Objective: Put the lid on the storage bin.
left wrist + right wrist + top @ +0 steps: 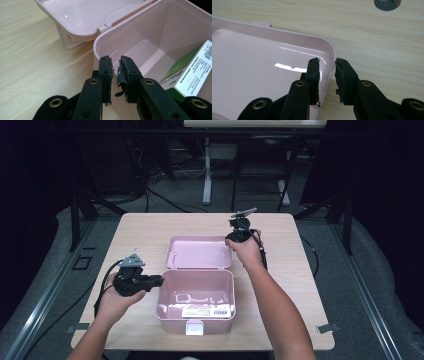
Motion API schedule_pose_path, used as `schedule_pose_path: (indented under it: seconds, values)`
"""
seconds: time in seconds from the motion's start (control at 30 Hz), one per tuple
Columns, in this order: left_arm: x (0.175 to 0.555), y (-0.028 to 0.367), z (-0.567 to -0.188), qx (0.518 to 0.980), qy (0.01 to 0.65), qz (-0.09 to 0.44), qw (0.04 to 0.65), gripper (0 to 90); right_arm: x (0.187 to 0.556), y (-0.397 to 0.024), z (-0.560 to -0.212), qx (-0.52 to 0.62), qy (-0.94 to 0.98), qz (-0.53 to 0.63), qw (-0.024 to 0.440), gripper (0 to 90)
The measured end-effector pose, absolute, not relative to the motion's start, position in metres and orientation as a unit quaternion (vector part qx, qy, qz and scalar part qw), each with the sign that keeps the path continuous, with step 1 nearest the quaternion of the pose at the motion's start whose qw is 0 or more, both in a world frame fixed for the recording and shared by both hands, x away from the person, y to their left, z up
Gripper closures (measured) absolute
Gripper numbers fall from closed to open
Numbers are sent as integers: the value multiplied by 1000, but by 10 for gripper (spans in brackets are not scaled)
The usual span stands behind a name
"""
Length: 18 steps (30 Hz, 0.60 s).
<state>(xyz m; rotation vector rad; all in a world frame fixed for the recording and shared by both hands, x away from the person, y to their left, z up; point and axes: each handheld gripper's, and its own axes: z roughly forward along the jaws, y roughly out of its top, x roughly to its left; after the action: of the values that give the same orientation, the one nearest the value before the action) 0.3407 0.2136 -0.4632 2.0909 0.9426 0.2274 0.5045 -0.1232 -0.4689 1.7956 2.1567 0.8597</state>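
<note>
Green-white carton (pixel 190 75) inside pink box (pixel 196 320), cable hole (pixel 386 3) beyond lid (pixel 262 65).

The open storage box (pixel 196 295) sits on the table (pixel 145 227), near the front edge — its lid (pixel 199 252) lies flat behind it, hinged to the rear wall. A carton (pixel 190 72) lies in the box.

A recording studio or lab set-up, not a home: a small pale wooden table (pixel 150 227) stands alone on grey carpet (pixel 335 260), ringed by black curtains (pixel 385 195) and dark metal stand legs (pixel 82 210). Loose black cables (pixel 165 200) trail over the floor, and a white-legged desk (pixel 207 170) stands behind
</note>
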Motion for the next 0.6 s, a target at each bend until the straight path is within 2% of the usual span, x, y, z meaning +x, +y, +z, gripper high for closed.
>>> schedule_pose_path:
  seconds: [0.6]
  values:
    - [341,214,-463,829,372,90,407,793,512,-123,-479,627,725,272,91,752]
